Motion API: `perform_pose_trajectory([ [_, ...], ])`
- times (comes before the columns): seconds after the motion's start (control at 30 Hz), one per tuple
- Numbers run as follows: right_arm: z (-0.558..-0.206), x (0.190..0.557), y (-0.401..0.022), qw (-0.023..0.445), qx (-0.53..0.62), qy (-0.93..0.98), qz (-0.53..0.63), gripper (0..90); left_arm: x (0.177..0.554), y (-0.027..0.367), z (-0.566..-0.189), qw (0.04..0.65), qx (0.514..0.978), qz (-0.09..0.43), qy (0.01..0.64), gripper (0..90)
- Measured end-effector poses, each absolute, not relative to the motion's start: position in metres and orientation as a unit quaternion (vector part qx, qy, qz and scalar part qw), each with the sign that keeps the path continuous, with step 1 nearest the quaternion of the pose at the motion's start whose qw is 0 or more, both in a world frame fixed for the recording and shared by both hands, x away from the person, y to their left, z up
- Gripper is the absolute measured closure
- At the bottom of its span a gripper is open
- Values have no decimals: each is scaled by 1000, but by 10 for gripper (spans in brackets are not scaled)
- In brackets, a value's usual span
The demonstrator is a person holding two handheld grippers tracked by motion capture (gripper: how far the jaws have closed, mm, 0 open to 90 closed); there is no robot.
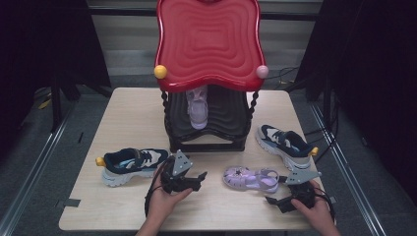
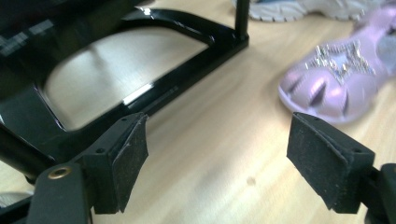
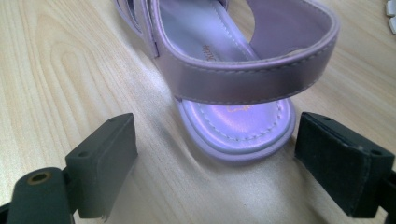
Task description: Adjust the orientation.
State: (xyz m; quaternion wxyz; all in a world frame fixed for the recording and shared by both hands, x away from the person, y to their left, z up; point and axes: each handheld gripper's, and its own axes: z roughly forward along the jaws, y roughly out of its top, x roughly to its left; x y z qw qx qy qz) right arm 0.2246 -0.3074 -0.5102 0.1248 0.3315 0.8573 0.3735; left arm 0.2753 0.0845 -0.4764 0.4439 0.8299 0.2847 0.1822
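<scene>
A lilac sandal point(image 1: 251, 178) lies on its sole on the wooden table point(image 1: 123, 113), toe to the left. My left gripper point(image 1: 200, 178) hovers just left of its toe and stands open, with nothing between its pads point(image 2: 219, 144); the studded toe of the sandal point(image 2: 331, 84) is ahead to the right. My right gripper point(image 1: 272, 200) sits behind the heel and is open too point(image 3: 215, 144). The sandal's heel point(image 3: 238, 133) and back strap lie just ahead, between the lines of the two pads, untouched. A second lilac sandal point(image 1: 198, 110) stands on the rack's lower shelf.
A shoe rack with a red wavy top point(image 1: 209, 42) and black base point(image 2: 140, 88) stands at the back middle. One navy and white sneaker point(image 1: 133, 164) lies at the left, another point(image 1: 285, 140) at the right. Dark curtains flank the table.
</scene>
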Motion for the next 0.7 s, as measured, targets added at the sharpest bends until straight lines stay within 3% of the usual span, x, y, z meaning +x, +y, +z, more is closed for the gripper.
perform_pose_trajectory([
  [0.7,-510,225,-307,126,333,857,372,122,266,94,-505,384,873,125,275,199],
])
